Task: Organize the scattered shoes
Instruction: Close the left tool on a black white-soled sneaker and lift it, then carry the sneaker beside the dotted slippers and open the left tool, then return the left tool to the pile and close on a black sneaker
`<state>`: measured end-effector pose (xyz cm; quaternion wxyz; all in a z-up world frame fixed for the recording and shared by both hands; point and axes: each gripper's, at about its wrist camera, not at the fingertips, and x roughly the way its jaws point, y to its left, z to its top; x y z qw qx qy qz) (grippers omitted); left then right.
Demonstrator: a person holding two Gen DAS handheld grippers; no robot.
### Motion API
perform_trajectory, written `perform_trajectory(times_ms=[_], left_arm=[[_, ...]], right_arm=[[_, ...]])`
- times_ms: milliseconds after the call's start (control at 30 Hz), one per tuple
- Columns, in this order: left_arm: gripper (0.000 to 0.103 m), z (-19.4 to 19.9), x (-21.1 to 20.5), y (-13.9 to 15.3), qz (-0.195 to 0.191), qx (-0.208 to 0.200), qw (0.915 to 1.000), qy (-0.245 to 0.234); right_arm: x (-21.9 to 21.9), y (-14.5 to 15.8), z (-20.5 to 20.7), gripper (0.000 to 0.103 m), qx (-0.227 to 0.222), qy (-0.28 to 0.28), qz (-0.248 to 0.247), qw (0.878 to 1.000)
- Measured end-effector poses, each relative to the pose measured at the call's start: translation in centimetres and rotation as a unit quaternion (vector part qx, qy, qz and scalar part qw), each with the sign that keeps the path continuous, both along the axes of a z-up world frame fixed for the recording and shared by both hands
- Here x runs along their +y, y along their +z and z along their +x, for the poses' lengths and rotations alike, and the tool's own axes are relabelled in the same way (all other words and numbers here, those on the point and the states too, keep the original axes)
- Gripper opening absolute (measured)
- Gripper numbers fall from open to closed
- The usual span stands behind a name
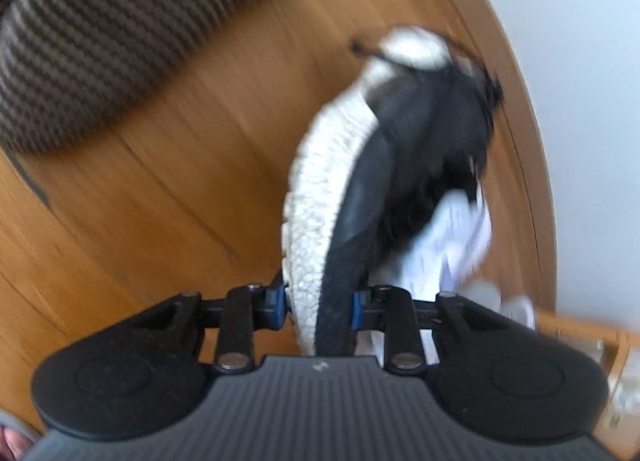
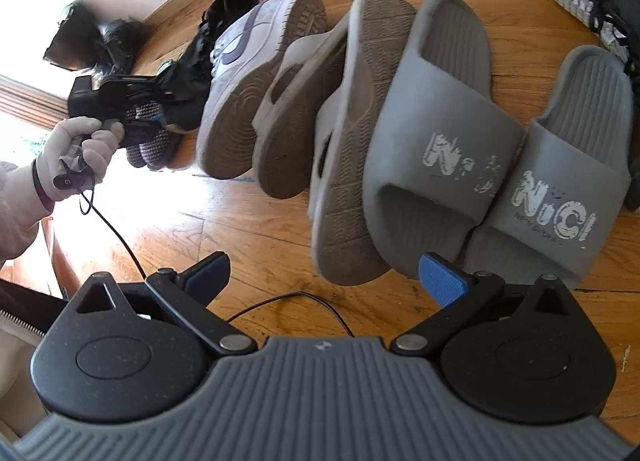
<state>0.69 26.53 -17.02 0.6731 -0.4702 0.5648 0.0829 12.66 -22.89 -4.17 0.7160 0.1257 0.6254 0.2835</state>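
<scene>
Each handheld gripper had a ribbed grey body, two round black discs, black linkage arms with silver screws, and blue ribbed pads (image 2: 443, 280). The person's left hand (image 2: 76, 153) wore a pale glove with a dark wrist strap; a thin black cable (image 2: 120, 241) trailed below that glove, beside a pale sleeve (image 2: 16, 213).

Legible text appears in the right wrist view only. The right grey slide sandal (image 2: 560, 189), nearest the right edge, carries worn white lettering reading "NiCi" across its strap; a smaller dark line beneath it is only partly legible and cannot be read with certainty. The left grey slide sandal (image 2: 444, 129), touching it on the left, bears the same print on its strap, but only "N" and scattered fragments survive. In the left wrist view, motion blur leaves no readable text on any surface.
</scene>
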Motion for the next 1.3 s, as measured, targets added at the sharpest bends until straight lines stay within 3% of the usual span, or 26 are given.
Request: perform_trajectory(times_ms=[100, 233, 400, 567, 767, 967, 1133, 1233, 1300], left_arm=[[0.029, 0.1, -0.4, 0.1, 0.002, 0.012, 0.9999, -0.011], [0.044, -0.1, 1.1, 0.6, 0.014, 0.039, 0.999, -0.016], [0.042, -0.9, 1.6, 2.0, 0.053, 0.067, 0.9957, -0.036], [0.042, -0.7, 2.4, 3.9, 0.088, 0.036, 0.9928, -0.073], [0.043, -0.1, 3.1, 4.9, 0.131, 0.001, 0.9868, -0.096], [0.044, 1.0, 3.0, 4.6, 0.166, -0.03, 0.9774, -0.128], [0.051, 2.4, -1.0, 6.7, 0.174, -0.098, 0.9557, -0.216], [0.064, 4.0, -5.3, 9.4, 0.179, -0.166, 0.9308, -0.272], [0.069, 4.8, -8.0, 10.7, 0.18, -0.199, 0.9149, -0.302]], right_arm=[[0.4, -0.1, 0.0, 0.102, 0.002, 0.005, 0.0, 1.0], [1.5, 0.2, -0.2, 0.102, -0.002, 0.022, 0.007, 1.0], [3.2, 1.0, -0.3, 0.102, -0.027, 0.049, 0.014, 0.998], [8.5, 2.4, 0.3, 0.097, -0.072, 0.09, 0.067, 0.991], [17.0, 1.7, 1.9, 0.076, -0.115, 0.097, 0.142, 0.978], [21.9, -0.6, 2.8, 0.075, -0.103, 0.058, 0.141, 0.983], [19.0, 1.7, 1.1, 0.076, -0.124, 0.13, 0.119, 0.976], [13.9, 3.4, 0.1, 0.08, -0.142, 0.164, 0.075, 0.973], [10.2, 3.8, 0.2, 0.081, -0.139, 0.153, 0.036, 0.978]])
